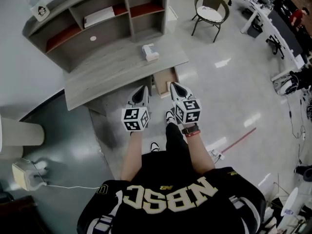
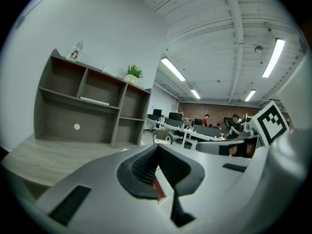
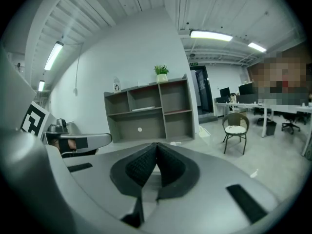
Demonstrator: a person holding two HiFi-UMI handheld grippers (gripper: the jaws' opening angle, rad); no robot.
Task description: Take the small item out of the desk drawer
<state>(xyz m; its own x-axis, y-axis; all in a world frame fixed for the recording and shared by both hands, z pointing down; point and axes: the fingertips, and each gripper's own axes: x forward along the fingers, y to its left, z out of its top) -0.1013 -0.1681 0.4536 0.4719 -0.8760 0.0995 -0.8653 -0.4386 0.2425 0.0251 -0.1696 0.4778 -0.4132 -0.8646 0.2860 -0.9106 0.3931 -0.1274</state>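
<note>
Grey desk [image 1: 112, 67] with white box [image 1: 150, 51], drawer [image 1: 165, 83] below, chair [image 1: 210, 12] beyond

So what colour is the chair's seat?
White. The chair shows best in the right gripper view.

Lit brightly and evenly by long ceiling tubes [image 2: 274, 57], at 2 o'clock in the left gripper view, 12 and 10 o'clock in the right. Showed white glare on the glossy floor [image 1: 234, 96] from 1 to 4 o'clock in the head view, soft shadow beneath the desk [image 1: 112, 69]. Bowed toward black corners in both gripper views.
</note>
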